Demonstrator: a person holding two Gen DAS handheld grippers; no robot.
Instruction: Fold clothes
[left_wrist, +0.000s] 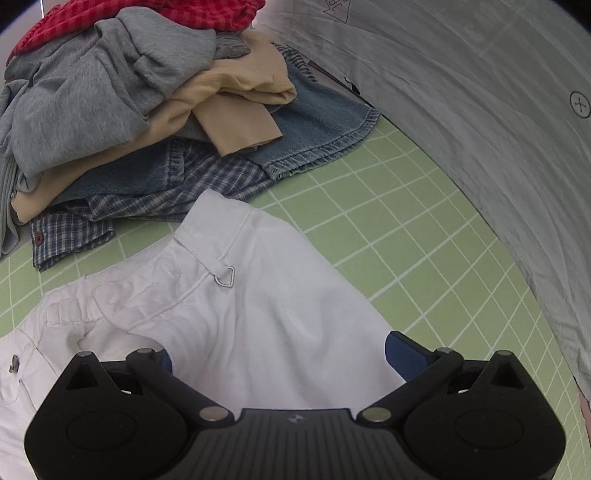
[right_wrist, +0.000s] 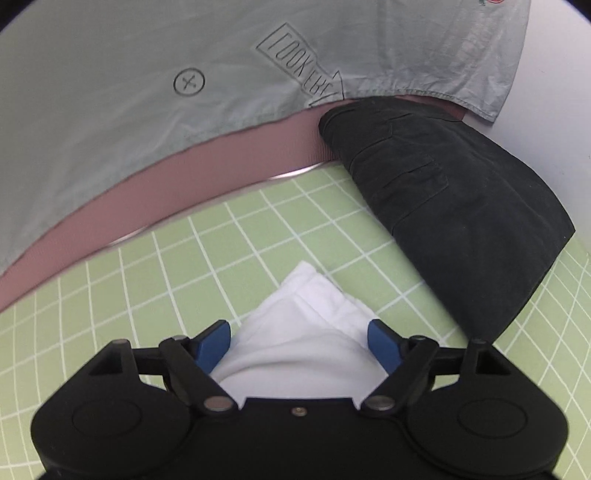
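Green grid mat (left_wrist: 424, 229) under all items. Clothes pile (left_wrist: 129, 110) upper left of left wrist view. White trousers (left_wrist: 240, 314) lower centre, between wide-spread left gripper (left_wrist: 280, 354) fingers; pad contact apparently none. Right gripper (right_wrist: 299, 341) jaws apart over white fabric. Folded black garment (right_wrist: 461, 206) right.

The left gripper (left_wrist: 280, 350) hangs over white trousers (left_wrist: 221, 295) spread on a green gridded mat (left_wrist: 424, 240), its blue pads (left_wrist: 402, 356) wide apart with cloth lying between them; behind sits a pile of clothes (left_wrist: 147, 110); a pale grey shirt (left_wrist: 480, 110) fills the right.
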